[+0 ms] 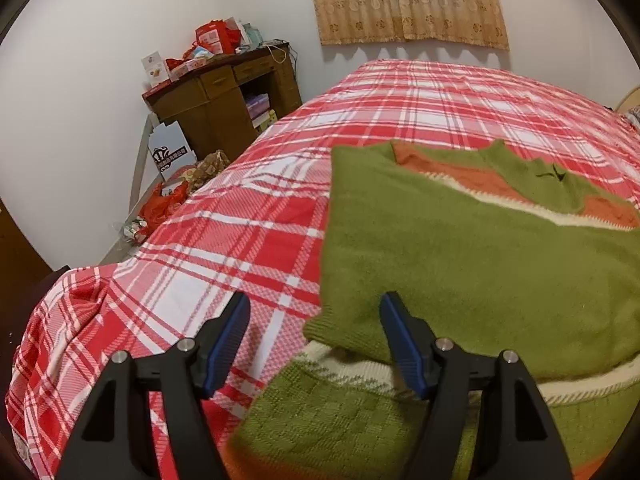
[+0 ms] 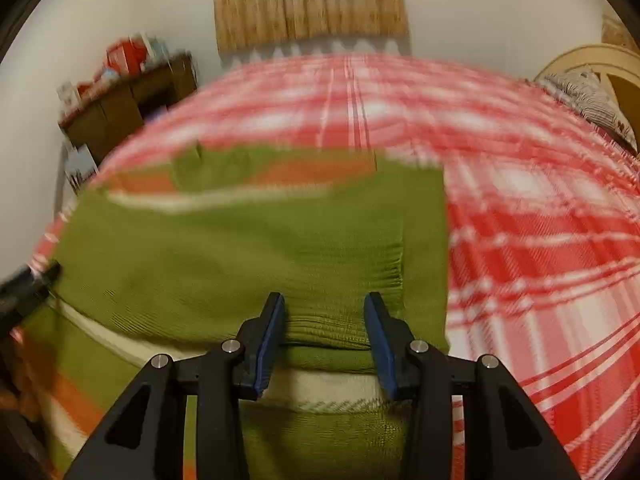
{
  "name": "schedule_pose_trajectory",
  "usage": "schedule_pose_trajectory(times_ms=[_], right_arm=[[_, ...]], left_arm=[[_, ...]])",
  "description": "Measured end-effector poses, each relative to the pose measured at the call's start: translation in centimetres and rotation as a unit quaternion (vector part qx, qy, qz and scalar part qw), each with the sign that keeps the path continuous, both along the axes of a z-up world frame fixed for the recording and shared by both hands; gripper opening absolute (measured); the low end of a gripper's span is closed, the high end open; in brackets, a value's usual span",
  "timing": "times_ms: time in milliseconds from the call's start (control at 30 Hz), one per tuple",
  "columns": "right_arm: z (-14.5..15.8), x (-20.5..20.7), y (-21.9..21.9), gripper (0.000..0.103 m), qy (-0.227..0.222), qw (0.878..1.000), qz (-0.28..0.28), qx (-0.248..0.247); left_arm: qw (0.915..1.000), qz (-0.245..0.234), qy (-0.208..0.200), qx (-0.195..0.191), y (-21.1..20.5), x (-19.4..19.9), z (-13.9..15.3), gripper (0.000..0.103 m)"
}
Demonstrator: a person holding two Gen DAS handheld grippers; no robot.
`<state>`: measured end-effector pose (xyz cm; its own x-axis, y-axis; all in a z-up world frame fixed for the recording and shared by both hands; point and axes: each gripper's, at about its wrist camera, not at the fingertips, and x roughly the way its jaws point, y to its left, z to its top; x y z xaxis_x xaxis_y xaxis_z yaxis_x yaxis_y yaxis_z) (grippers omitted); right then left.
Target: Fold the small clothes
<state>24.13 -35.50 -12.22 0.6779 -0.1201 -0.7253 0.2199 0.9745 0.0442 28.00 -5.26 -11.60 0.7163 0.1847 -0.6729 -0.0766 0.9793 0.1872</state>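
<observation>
A small green knit sweater [image 1: 460,264] with orange and cream stripes lies on the red plaid bed [image 1: 240,224], its sleeves folded across the body. My left gripper [image 1: 314,312] is open and empty, over the sweater's left edge near the folded sleeve cuff. In the blurred right wrist view the same sweater [image 2: 240,248] fills the middle. My right gripper [image 2: 324,308] is open over the ribbed cuff of the folded sleeve, holding nothing. The left gripper's tip shows at the far left edge [image 2: 36,280].
A brown wooden desk [image 1: 224,100] piled with red boxes stands by the far wall left of the bed. Bags and a cardboard box [image 1: 172,152] lie on the floor beside it. A curtain [image 1: 408,0] hangs behind the bed. A pillow [image 2: 592,104] lies at the headboard on the right.
</observation>
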Motion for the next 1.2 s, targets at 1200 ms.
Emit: schedule_pose_trajectory(times_ms=[1200], right_arm=[[4.7, -29.1, 1.9, 0.065, -0.023, 0.998, 0.019, 0.049]], left_arm=[[0.9892, -0.146, 0.002, -0.014, 9.1, -19.5, 2.4, 0.098]])
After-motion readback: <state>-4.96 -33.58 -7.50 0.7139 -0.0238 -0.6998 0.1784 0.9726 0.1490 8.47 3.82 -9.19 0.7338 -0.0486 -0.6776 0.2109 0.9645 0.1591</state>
